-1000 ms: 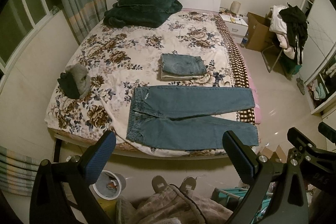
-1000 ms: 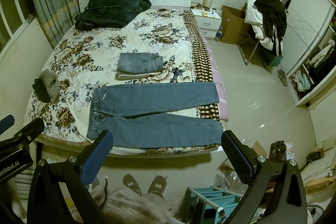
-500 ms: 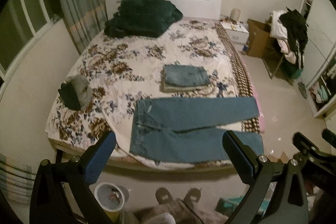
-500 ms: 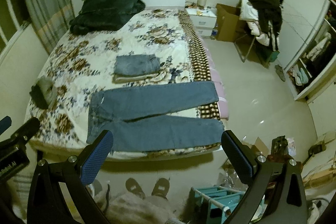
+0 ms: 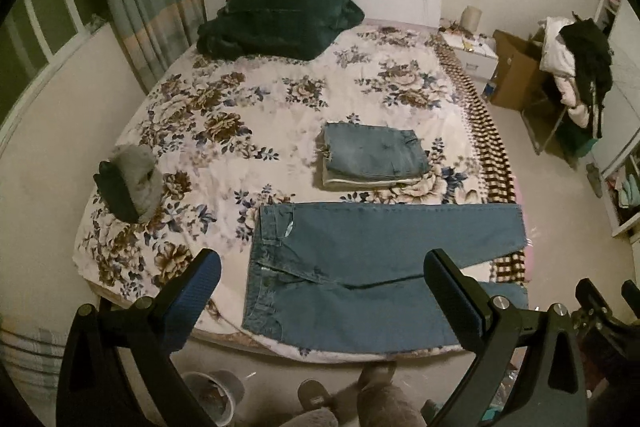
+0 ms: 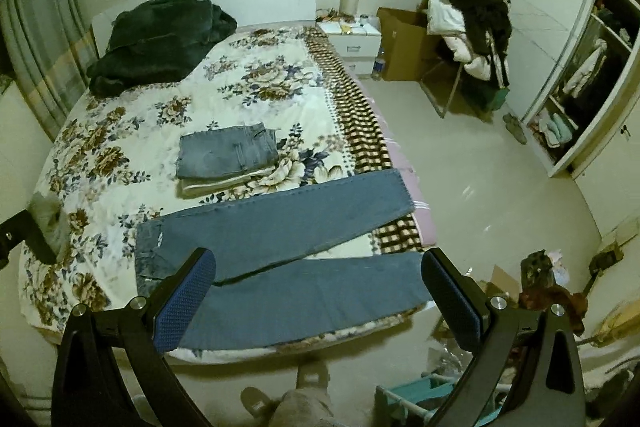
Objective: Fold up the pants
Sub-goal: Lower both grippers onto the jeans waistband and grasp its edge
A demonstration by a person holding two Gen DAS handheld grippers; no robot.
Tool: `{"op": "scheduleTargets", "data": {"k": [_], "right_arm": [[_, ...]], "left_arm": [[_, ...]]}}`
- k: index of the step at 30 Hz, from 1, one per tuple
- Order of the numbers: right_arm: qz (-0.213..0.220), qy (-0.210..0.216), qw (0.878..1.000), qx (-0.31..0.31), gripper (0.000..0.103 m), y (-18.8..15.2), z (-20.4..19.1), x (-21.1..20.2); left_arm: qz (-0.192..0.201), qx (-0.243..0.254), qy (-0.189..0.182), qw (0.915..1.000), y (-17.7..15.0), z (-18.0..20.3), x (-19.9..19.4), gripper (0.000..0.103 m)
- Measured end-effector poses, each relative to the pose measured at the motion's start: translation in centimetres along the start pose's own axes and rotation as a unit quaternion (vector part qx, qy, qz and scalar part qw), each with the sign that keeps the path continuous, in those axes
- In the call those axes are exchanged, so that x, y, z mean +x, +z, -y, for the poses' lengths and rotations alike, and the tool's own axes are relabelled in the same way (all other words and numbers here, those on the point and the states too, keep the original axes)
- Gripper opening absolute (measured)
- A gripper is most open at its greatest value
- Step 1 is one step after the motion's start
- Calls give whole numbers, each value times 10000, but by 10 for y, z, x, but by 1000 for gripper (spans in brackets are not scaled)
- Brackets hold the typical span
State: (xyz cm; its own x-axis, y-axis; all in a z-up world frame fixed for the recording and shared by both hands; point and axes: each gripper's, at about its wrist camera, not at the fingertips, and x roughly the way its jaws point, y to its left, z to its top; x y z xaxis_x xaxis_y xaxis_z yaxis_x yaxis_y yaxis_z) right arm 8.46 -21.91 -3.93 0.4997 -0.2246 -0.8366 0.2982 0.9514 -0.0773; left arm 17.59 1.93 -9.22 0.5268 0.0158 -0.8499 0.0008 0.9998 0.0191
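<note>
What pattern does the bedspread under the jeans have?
Brown and blue flowers on white bedspread, clearest in the left wrist view.

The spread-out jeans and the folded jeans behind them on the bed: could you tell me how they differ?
The spread-out jeans lie flat with both legs extended; the folded jeans form a compact rectangle. The spread-out jeans rest on the bedspread, while the folded jeans top a pale folded garment. Both are blue denim.

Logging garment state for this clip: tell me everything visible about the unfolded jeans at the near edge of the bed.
The unfolded jeans are blue denim, lying flat on the floral bedspread along the bed's near edge. The waistband points toward the window side and both legs stretch toward the room side, splayed slightly apart, hems reaching the checkered border. A small pale tag or tear shows near the waistband. Neither gripper touches them; both hover open above.
</note>
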Motion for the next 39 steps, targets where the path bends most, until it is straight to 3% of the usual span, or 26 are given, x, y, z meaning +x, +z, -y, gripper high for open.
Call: {"op": "scheduleTargets", "data": {"k": [9, 13, 16, 20, 26, 32, 33, 35, 36, 37, 38, 39], "right_arm": [[-542, 378, 9971, -376, 103, 70, -11, 181], [-776, 444, 9934, -719, 103, 99, -15, 279], [-874, 326, 9902, -1038, 103, 106, -22, 347], [-1353, 109, 9757, -1718, 103, 90, -41, 463], [-2067, -115, 9528, -2219, 103, 47, -63, 622], [-2429, -290, 9362, -2523, 100, 29, -64, 715], [-2512, -243, 9324, -2587, 100, 27, -66, 725], [-2644, -45, 9260, -2695, 97, 27, -68, 742], [-2678, 46, 9230, -2764, 95, 29, -69, 748], [-2700, 143, 9202, -2830, 93, 31, -70, 752], [-2737, 287, 9179, -2859, 85, 33, -71, 755], [-2778, 445, 9157, -2870, 73, 36, -72, 756]], "left_arm": [[-358, -118, 392, 9985, 39, 36, 108, 103], [-654, -185, 436, 9967, 50, 60, 176, 103], [-833, 74, 629, 9945, 52, 80, 231, 103], [-1277, 548, 692, 9879, 43, 104, 323, 103], [-1929, 1325, 712, 9696, 11, 137, 464, 103], [-2017, 2192, 748, 9517, -7, 166, 538, 103], [-2069, 2358, 747, 9466, -12, 169, 549, 103], [-2073, 2463, 633, 9446, -14, 170, 557, 103], [-2038, 2421, 505, 9473, -14, 167, 557, 101], [-2012, 2312, 255, 9515, -11, 162, 556, 82], [-2005, 2122, -127, 9564, -9, 156, 553, 67], [-2058, 1970, -456, 9575, -8, 151, 550, 42]]}}
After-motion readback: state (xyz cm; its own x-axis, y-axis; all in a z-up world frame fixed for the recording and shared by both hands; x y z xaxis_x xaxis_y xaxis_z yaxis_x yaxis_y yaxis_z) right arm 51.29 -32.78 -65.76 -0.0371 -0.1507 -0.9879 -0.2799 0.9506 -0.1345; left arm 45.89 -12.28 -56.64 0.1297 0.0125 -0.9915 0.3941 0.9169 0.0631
